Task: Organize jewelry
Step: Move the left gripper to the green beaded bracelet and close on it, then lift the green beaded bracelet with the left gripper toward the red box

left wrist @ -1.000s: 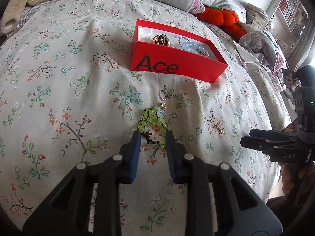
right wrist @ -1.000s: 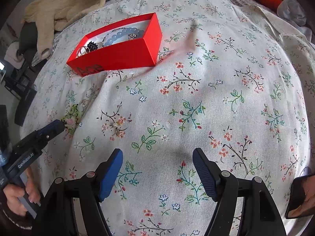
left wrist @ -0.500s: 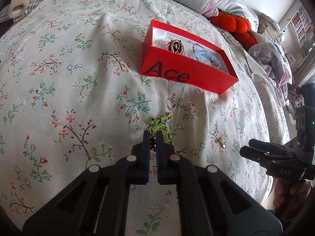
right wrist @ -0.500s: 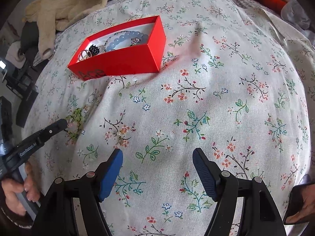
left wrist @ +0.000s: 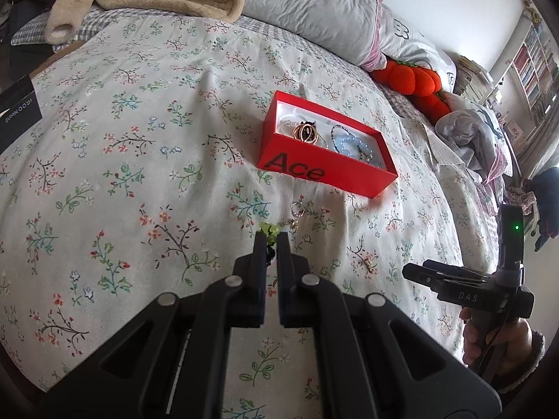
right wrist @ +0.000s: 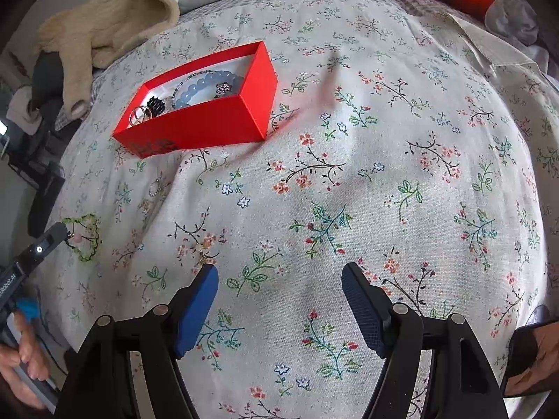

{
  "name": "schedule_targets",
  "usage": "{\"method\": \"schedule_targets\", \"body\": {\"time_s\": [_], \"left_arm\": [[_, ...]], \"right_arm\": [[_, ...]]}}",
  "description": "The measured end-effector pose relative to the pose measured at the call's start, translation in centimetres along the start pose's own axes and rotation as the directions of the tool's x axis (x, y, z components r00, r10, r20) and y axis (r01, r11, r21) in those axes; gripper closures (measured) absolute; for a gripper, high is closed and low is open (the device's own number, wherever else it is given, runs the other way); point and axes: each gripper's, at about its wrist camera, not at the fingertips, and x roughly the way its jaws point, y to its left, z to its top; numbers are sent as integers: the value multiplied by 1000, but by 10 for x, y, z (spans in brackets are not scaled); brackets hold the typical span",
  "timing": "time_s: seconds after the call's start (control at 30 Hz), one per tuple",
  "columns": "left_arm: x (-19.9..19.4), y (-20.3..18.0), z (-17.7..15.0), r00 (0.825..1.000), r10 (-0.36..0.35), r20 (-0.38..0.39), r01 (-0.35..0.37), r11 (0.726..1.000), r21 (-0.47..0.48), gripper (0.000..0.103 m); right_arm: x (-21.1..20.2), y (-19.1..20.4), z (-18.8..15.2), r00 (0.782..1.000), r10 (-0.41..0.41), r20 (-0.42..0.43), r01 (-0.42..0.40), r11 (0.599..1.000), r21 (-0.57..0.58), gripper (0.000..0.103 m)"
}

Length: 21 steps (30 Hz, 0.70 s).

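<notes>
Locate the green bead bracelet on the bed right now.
In the left wrist view, the green bracelet is pinched at the left gripper tips, on the bedspread just before the red box.

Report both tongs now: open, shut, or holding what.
Left tongs: shut on the green bead bracelet.
Right tongs: open, holding nothing, above the floral bedspread.
</notes>
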Motion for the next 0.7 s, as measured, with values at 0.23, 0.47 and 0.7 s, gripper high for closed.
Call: {"method": "schedule_targets", "body": {"time_s": [0.23, 0.47, 0.7], "left_arm": [[-1, 8, -17, 1000, 3, 0, -3, 999, -53, 97], [4, 13, -27, 1000, -17, -17, 16, 996, -87, 97], [8, 14, -33, 999, -32, -33, 28, 994, -102, 97]], "right_arm": [[21, 39, -17, 999, 38, -36, -43, 989, -142, 34], [28, 51, -14, 999, 43, 13, -40, 982, -187, 49], [33, 56, -12, 998, 35, 56, -20, 965, -260, 59]]}}
